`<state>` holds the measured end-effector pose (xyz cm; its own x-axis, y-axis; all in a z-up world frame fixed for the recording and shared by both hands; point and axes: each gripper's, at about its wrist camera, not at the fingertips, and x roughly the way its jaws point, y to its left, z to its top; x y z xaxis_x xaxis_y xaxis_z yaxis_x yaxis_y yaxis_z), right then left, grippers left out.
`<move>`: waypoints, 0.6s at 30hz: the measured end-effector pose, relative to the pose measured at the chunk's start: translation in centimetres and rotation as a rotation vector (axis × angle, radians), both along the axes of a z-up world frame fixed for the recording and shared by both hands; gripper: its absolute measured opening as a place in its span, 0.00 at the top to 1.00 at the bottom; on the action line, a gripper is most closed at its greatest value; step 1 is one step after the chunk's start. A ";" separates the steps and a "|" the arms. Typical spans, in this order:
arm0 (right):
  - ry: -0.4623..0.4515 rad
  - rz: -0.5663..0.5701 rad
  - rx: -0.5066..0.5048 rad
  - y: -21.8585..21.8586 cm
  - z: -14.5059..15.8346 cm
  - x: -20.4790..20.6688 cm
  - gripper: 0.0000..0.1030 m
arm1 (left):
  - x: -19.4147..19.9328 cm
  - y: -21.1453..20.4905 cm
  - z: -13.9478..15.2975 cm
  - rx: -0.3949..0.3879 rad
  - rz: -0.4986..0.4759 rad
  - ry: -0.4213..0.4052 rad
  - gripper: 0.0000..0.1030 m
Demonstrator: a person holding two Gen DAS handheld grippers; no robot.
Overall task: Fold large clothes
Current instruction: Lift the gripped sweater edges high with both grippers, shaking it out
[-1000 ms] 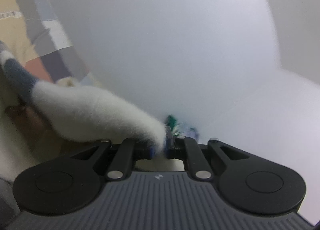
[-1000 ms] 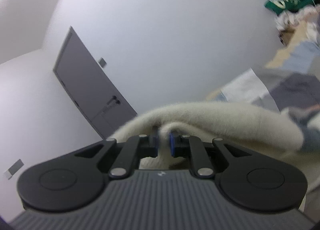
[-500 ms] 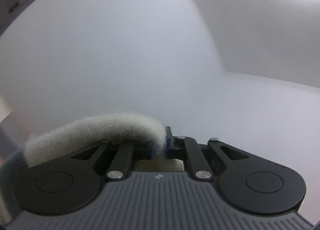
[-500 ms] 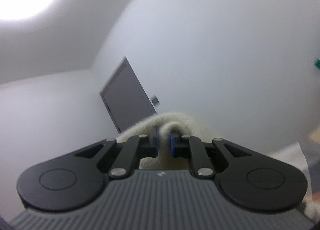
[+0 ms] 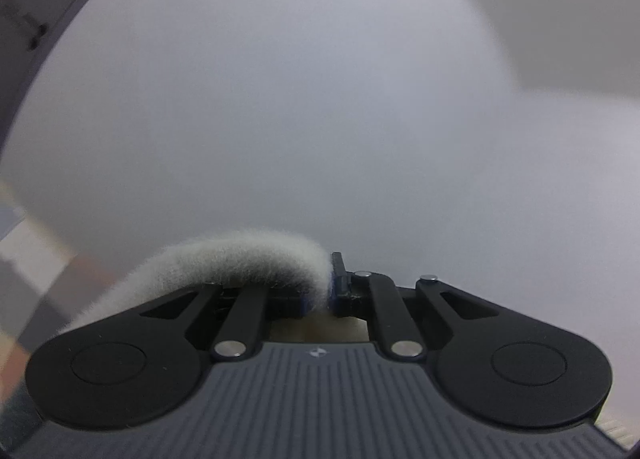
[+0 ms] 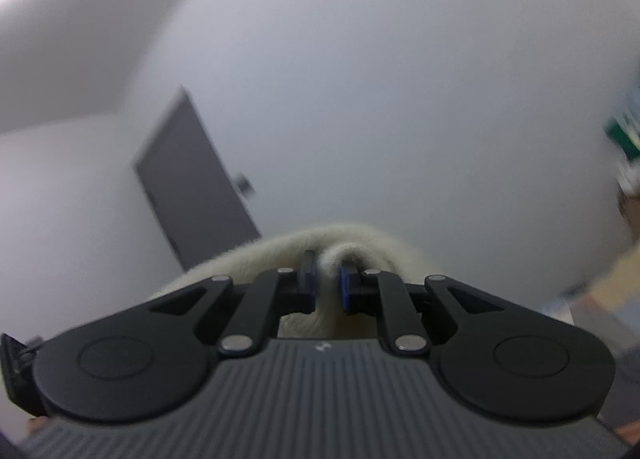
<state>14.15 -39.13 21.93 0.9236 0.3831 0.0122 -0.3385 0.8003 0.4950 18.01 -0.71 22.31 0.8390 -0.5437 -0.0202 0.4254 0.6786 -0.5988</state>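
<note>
Left gripper (image 5: pixel 329 291) and right gripper (image 6: pixel 328 287), each nearly closed, pinched the fuzzy cream garment (image 5: pixel 240 259) between their pads; its cloth draped away behind. Judged best: keep both grips level, cloth taut.

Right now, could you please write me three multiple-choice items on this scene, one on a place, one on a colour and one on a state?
1. In the right wrist view, where is the dark door?
A. left of the gripper's middle
B. far right edge
C. hidden behind the garment

2. What colour is the fuzzy garment?
A. bright red
B. off-white
C. black

3. How is the left gripper?
A. wide open, nothing in it
B. shut on the garment
C. out of view

Answers:
1 A, the door stands on the wall at left.
2 B, the pile looks pale cream in both views.
3 B, fabric is pinched between its nearly closed fingers; the right gripper grips the same way.
</note>
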 end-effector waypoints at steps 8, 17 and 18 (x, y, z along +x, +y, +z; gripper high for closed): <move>0.252 -0.052 -0.041 0.4 -13.4 15.7 0.86 | 16.3 -0.7 -15.0 0.048 0.045 0.264 0.88; 0.383 -0.067 -0.087 2.5 -25.7 30.9 0.85 | 34.7 3.3 -30.4 0.056 0.084 0.473 0.88; 0.403 -0.069 -0.095 2.9 -26.9 32.0 0.85 | 36.4 3.4 -32.0 0.064 0.087 0.497 0.88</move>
<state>46.11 -36.26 -4.96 0.8709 0.3023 -0.3874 -0.0770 0.8626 0.5000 54.38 2.73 -9.67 0.7618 -0.4569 -0.4592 0.0398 0.7406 -0.6708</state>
